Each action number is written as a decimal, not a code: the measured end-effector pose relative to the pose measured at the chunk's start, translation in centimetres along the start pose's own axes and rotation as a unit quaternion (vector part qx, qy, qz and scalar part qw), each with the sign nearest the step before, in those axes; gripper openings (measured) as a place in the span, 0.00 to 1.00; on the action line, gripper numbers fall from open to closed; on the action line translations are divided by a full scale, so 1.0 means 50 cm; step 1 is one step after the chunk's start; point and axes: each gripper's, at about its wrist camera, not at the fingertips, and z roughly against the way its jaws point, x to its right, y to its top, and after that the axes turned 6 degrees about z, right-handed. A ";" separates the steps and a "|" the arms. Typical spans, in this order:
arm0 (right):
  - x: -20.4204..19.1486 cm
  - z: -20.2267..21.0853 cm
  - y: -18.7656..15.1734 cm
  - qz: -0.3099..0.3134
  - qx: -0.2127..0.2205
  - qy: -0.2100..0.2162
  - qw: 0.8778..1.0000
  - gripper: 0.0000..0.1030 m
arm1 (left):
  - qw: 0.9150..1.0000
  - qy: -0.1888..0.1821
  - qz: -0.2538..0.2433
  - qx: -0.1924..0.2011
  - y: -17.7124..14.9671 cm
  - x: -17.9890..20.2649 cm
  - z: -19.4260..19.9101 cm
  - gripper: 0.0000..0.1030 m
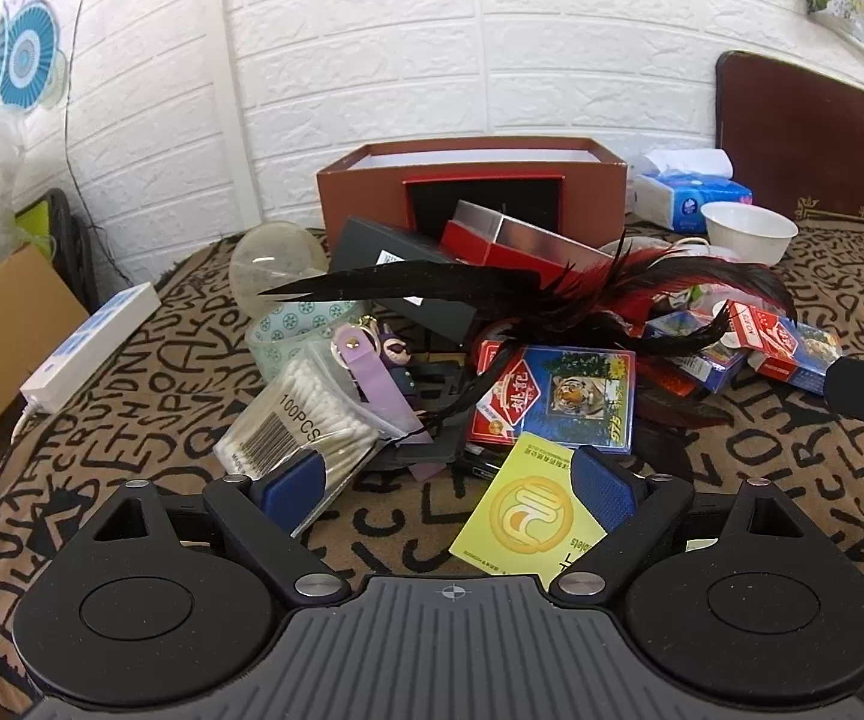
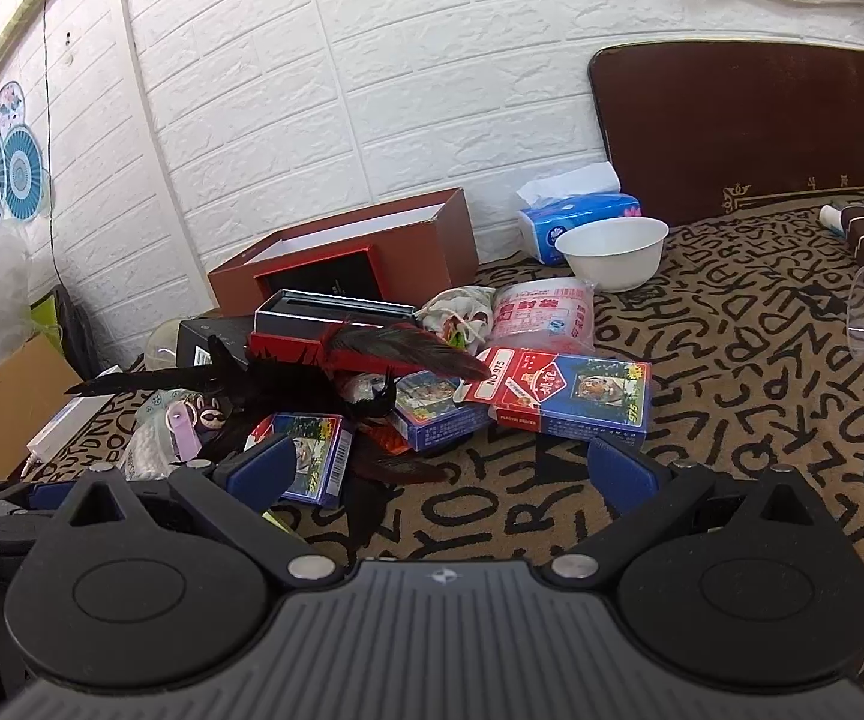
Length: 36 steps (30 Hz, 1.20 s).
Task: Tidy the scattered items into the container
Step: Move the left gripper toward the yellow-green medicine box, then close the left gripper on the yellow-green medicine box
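Both grippers hover low with jaws spread wide and empty. The left gripper [image 1: 447, 480] sits at lower centre, its pads flanking a yellow card [image 1: 522, 522] and a cotton swab pack [image 1: 294, 414]. The right gripper [image 2: 456, 468] faces a card box [image 2: 576, 396] at centre frame. The red-brown container [image 1: 468, 180] stands open behind the pile, upper centre, against the wall.

box [image 1: 366, 195]: matt brown card, white inside
cloth [image 1: 150, 396]: woven, rough, tan with black letters
cotton buds [image 1: 306, 414]: clear glossy plastic bag
card packs [image 2: 576, 396]: glossy printed card
feathers [image 1: 432, 285]: soft, black and red, slight sheen
bowl [image 2: 612, 255]: smooth white, plastic or china, cannot tell
wall [image 2: 372, 90]: white, brick-embossed, matt
gripper pads [image 1: 603, 489]: blue, ribbed; black matt plastic arms
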 end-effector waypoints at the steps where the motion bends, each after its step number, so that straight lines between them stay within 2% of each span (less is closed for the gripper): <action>1: -0.001 0.000 -0.001 0.001 0.000 0.000 1.000 1.00 | 1.000 0.001 -0.001 0.000 0.000 0.000 -0.001 0.92; 5: -0.009 0.006 -0.004 0.017 0.008 0.003 1.000 1.00 | 1.000 0.000 -0.004 -0.001 -0.006 -0.007 -0.005 0.92; 8: -0.025 0.028 -0.011 0.061 0.042 0.004 0.997 1.00 | 1.000 -0.004 0.005 -0.012 -0.015 -0.028 -0.017 0.92; 10: -0.031 0.027 -0.015 0.079 0.036 0.000 0.996 1.00 | 0.999 -0.024 0.018 -0.021 -0.026 -0.050 -0.026 0.92; 12: -0.033 0.017 -0.019 0.094 0.020 0.014 0.995 1.00 | 0.998 -0.049 0.028 -0.032 -0.036 -0.069 -0.036 0.92; 14: -0.040 0.009 -0.027 0.119 0.013 0.023 0.993 1.00 | 0.997 -0.058 0.029 -0.035 -0.046 -0.079 -0.044 0.91; 17: -0.061 -0.002 -0.044 0.177 0.005 0.029 0.984 1.00 | 0.998 -0.063 -0.003 -0.009 -0.057 -0.076 -0.038 0.86; 20: -0.070 -0.009 -0.061 0.204 -0.009 0.075 0.976 1.00 | 0.996 -0.061 -0.059 0.030 -0.068 -0.063 -0.028 0.91; 23: -0.085 -0.021 -0.078 0.242 -0.020 0.080 0.967 1.00 | 0.992 -0.063 -0.103 0.047 -0.071 -0.056 -0.028 0.94; 25: -0.096 -0.021 -0.089 0.267 -0.018 0.090 0.959 1.00 | 0.990 -0.088 -0.100 0.051 -0.072 -0.065 -0.030 0.95; 28: -0.111 -0.027 -0.101 0.299 -0.027 0.103 0.948 1.00 | 0.985 -0.152 -0.069 0.051 -0.072 -0.089 -0.041 0.95; 32: -0.117 -0.039 -0.112 0.323 -0.042 0.112 0.939 1.00 | 0.983 -0.178 -0.042 0.037 -0.066 -0.097 -0.066 0.95; 36: -0.121 -0.063 -0.119 0.333 -0.056 0.118 0.934 1.00 | 0.977 -0.202 -0.068 0.028 -0.051 -0.080 -0.078 0.99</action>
